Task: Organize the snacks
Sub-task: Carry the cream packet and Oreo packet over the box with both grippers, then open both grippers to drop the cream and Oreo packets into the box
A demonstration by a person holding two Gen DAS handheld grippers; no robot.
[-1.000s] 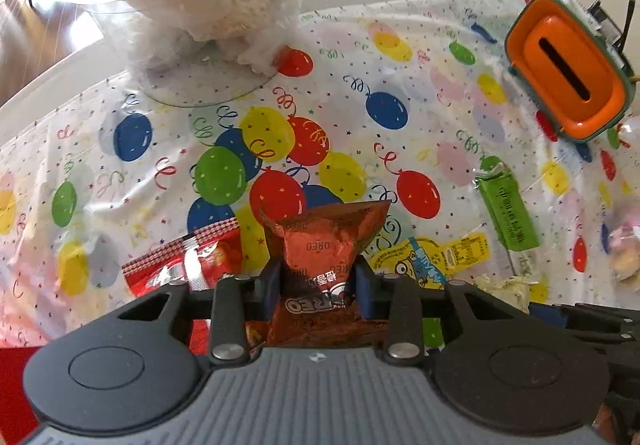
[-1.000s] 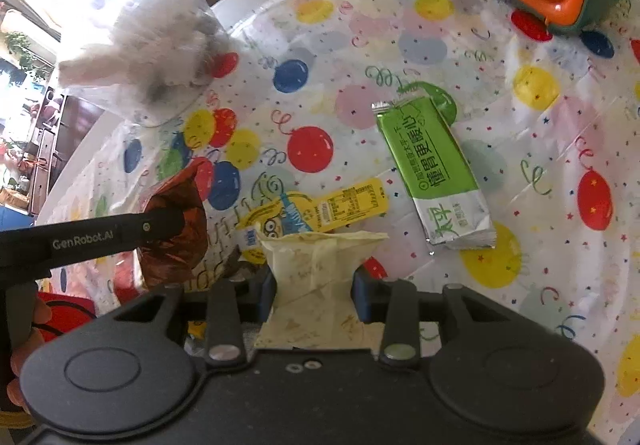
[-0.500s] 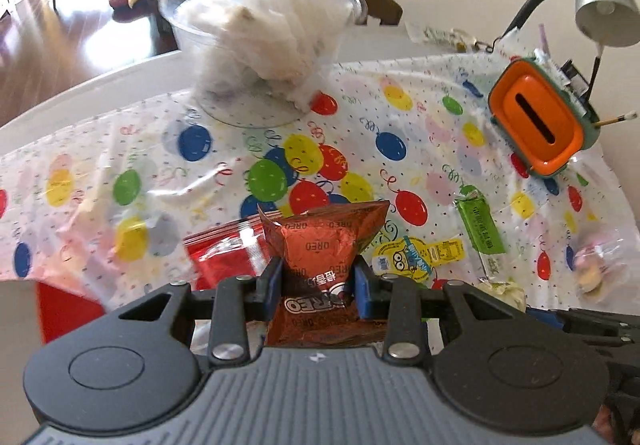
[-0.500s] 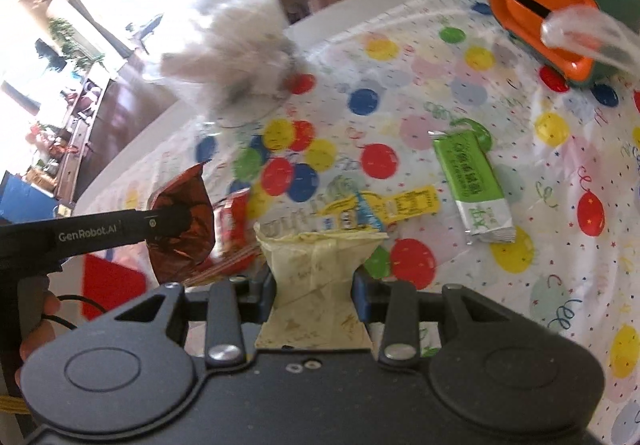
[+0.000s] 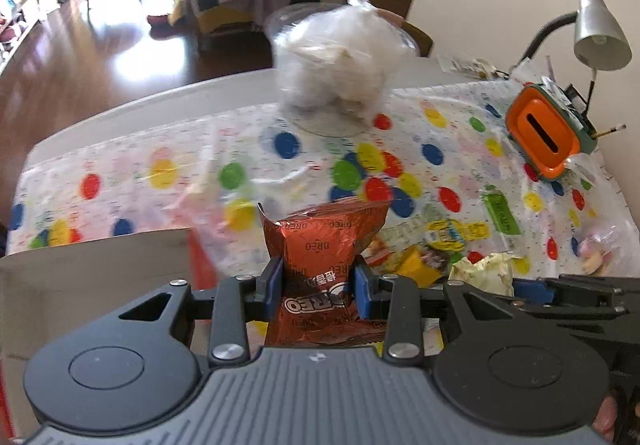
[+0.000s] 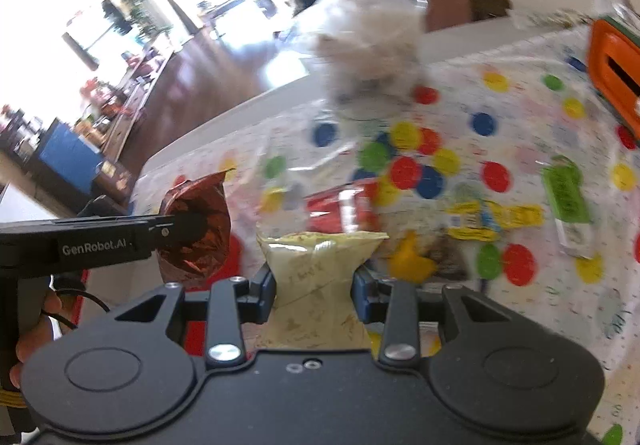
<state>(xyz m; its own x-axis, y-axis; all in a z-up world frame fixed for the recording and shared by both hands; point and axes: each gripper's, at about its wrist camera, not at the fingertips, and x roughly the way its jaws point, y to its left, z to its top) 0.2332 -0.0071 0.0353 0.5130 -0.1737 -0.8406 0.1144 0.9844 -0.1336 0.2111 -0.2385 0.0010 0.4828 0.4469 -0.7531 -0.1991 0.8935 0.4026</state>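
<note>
My left gripper [image 5: 319, 281] is shut on a brown Oreo packet [image 5: 324, 245] and holds it above the near table edge. It also shows in the right wrist view [image 6: 196, 229]. My right gripper [image 6: 315, 283] is shut on a pale yellow snack packet [image 6: 320, 265], seen too in the left wrist view [image 5: 486, 271]. On the balloon tablecloth lie a red packet [image 6: 340, 211], a yellow packet [image 6: 496, 217], a green bar [image 6: 564, 193] and a yellow-brown packet [image 6: 416, 261]. A clear bowl [image 5: 340, 61] full of white wrapped snacks stands at the far side.
An orange and green box [image 5: 544, 133] with a slot stands at the right, below a grey desk lamp [image 5: 600, 33]. A clear bag [image 5: 596, 245] with pink sweets lies at the right edge. A cardboard box edge [image 5: 92, 257] is at the near left.
Both grippers have pulled back and up from the table with their packets still held. The bowl and loose packets look farther away.
</note>
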